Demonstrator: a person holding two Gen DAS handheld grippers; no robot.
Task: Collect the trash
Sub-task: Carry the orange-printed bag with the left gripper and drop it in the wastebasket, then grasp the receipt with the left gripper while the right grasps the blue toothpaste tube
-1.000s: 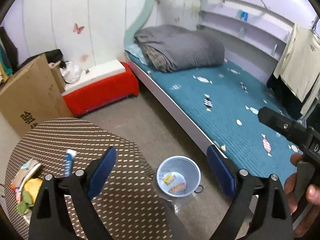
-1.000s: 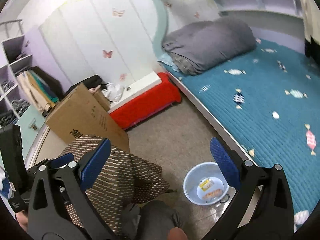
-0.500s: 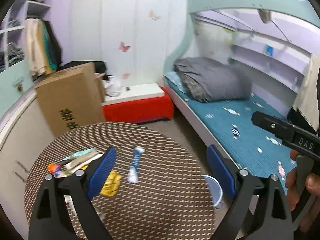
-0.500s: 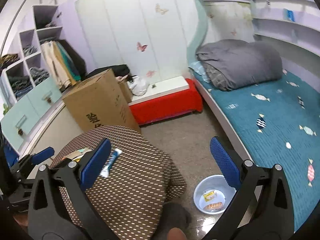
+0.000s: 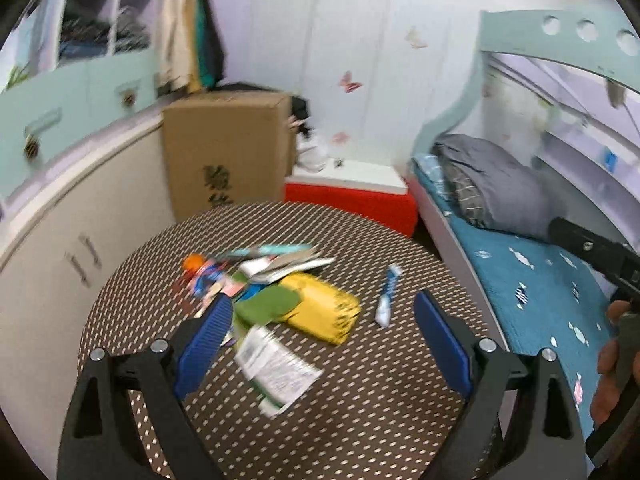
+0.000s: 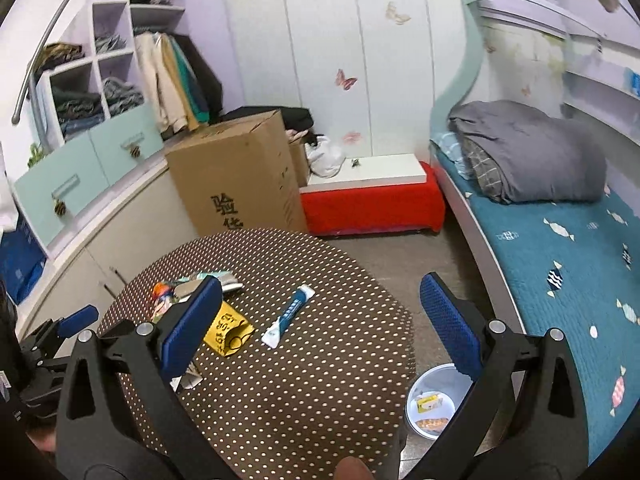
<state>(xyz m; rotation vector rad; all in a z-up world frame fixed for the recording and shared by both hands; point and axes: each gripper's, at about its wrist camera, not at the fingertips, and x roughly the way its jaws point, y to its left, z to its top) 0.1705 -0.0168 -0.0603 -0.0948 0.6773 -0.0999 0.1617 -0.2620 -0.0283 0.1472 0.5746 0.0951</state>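
I am looking at the trash first: a loose pile of wrappers [image 5: 256,276] is lying on the left half of the round dotted table [image 5: 360,420], with a yellow packet [image 5: 324,308] on its right edge, a white printed wrapper [image 5: 276,368] nearest me, and a blue-and-white sachet [image 6: 289,315] sitting apart to the right on bare tablecloth. The bin [image 6: 434,404] is standing on the floor just past the table's right edge, beside the bed [image 6: 568,264], and it is already holding a couple of pieces. I am holding the left gripper [image 5: 320,344] over the near side of the pile with its jaws spread wide and nothing between them; the right gripper [image 6: 320,320] is also gaping and empty, hovering above the table with the sachet showing between its fingers. My judgement is that the step in hand is choosing and reaching for one piece. To do it well, I am thinking of taking the sachet with the right tongs, since it is lying alone and closest to the bin's side, and of coming down with the fingers straddling its narrow width so the flat film is pinched rather than pushed along the cloth. The left view is blurred, so I am not trusting fine detail in the pile. For the left tongs, the puffy yellow packet is looking like the easiest grab.
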